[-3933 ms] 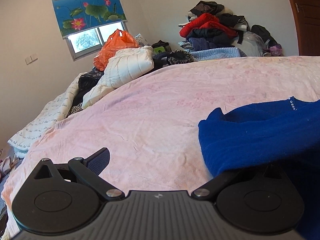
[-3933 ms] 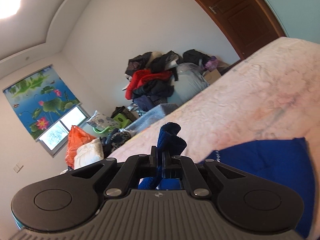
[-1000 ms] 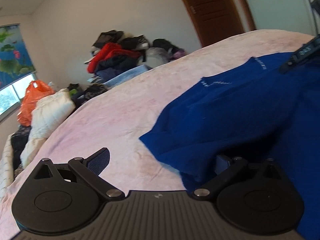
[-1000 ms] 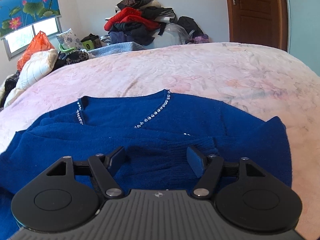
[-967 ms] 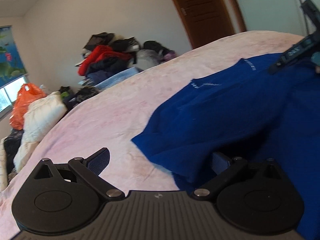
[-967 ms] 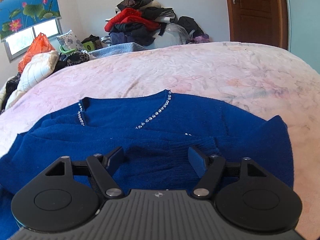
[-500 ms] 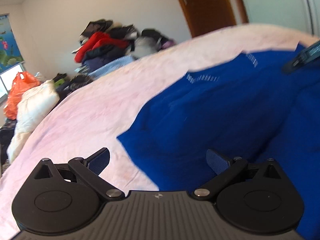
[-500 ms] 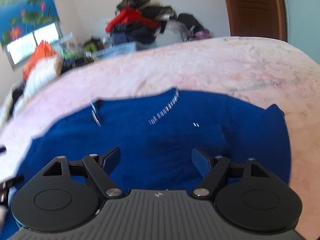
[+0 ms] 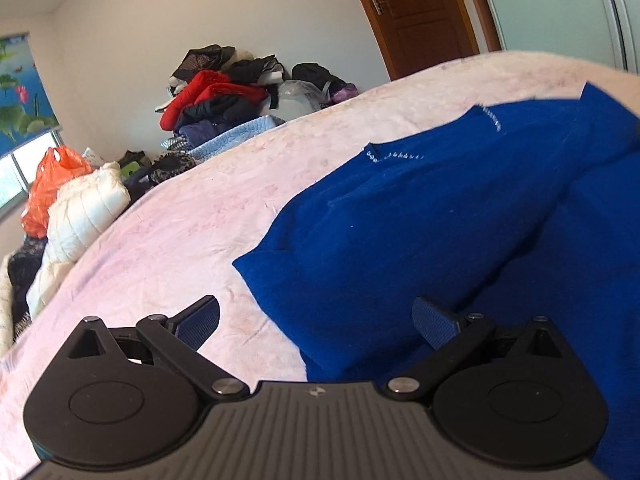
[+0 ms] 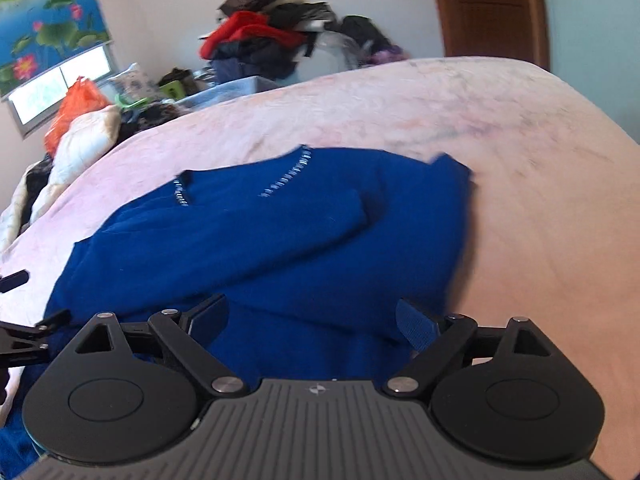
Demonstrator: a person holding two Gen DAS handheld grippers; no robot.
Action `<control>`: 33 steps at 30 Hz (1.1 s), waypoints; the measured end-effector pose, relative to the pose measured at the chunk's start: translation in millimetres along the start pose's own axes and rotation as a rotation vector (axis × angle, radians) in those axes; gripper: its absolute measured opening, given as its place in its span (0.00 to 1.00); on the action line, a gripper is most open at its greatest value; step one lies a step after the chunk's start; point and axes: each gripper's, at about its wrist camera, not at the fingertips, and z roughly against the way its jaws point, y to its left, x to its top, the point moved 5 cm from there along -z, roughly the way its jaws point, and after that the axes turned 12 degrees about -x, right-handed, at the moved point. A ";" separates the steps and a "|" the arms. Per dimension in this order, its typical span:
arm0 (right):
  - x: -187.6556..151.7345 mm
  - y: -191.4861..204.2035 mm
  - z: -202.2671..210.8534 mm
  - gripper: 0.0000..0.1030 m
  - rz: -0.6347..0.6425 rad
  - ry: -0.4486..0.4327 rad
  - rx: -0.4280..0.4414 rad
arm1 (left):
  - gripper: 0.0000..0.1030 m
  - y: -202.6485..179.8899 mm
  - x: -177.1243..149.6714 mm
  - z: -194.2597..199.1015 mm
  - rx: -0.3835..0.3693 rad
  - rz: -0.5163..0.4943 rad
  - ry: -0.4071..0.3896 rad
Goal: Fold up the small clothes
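Since a second ago the right gripper (image 10: 312,320) has slid sideways over the blue sweater (image 10: 280,232), so the garment now sits more to the left and centre of its view, and its jaws have just been opening; they stand spread wide above the cloth, with sweater fabric showing in the gap but no pad pressing on it. Nearly four seconds ago that same gripper was pinching a bunched part of the sweater; now the sweater lies flat on the pink bedspread (image 10: 500,128), a sleeve folded across its front and the beaded neckline (image 10: 296,176) toward the upper middle.

In the left wrist view the left gripper (image 9: 316,322) is also spread wide: its left finger is over bare pink bedspread (image 9: 168,240), its right finger over the blue sweater (image 9: 440,208), whose corner fills the right half of the frame. A pile of clothes (image 9: 224,96) sits against the far wall, with an orange plastic bag (image 9: 48,188) and a white quilted jacket (image 9: 84,208) at the left edge and a wooden door (image 9: 420,12) at upper right.
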 end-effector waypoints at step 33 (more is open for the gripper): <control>-155.1 -51.1 166.7 0.76 0.066 0.261 0.447 | 1.00 11.8 -104.7 117.5 -0.664 0.602 0.285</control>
